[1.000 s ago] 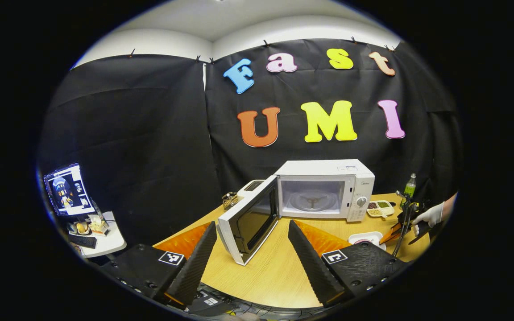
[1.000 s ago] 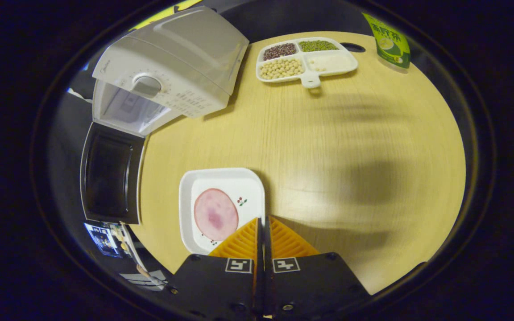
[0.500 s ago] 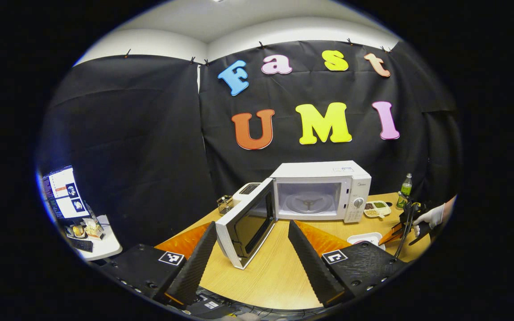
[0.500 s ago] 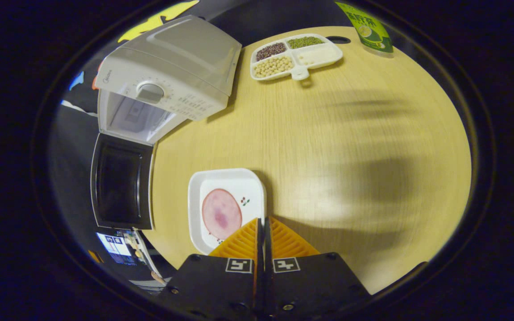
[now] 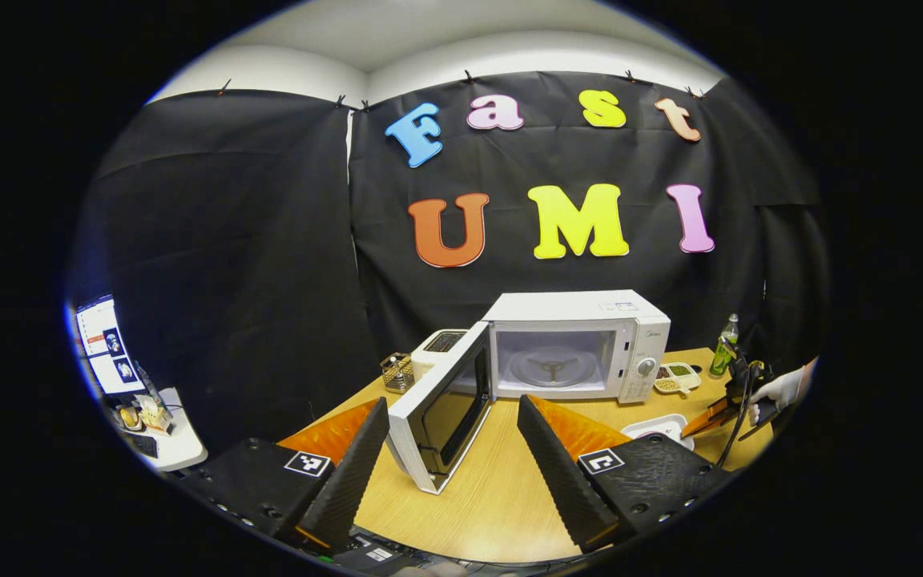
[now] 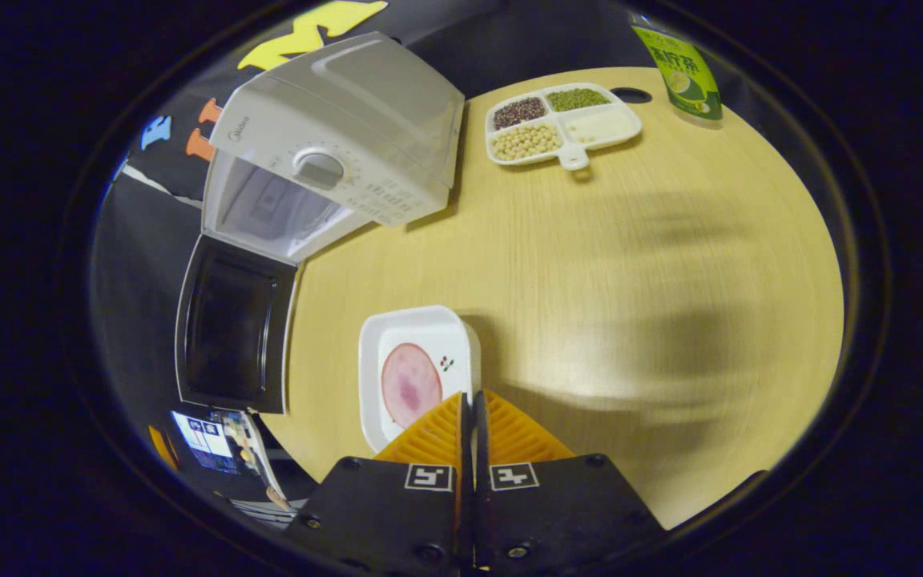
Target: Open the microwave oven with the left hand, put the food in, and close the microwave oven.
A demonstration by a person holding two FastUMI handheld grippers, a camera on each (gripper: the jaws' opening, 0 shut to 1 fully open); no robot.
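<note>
Microwave point(image 5: 578, 344) open at the table's point(image 6: 590, 264) back edge, door point(image 5: 441, 405) swung wide.
The left gripper point(image 5: 449, 417) is released, holding nothing. The right gripper point(image 6: 471, 401), pinched together, grips the rim of the plate point(image 6: 417, 373) holding the food point(image 6: 411, 385), near the front edge.

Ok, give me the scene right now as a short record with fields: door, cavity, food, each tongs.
door: microwave door swung open
cavity: bare turntable, no food inside
food: pink slice on white plate, on the table in front of the microwave
left tongs: open, holding nothing, facing the door
right tongs: closed, tips at the plate's edge; grip on the rim can't be told
other: divided tray, green bottle
</note>
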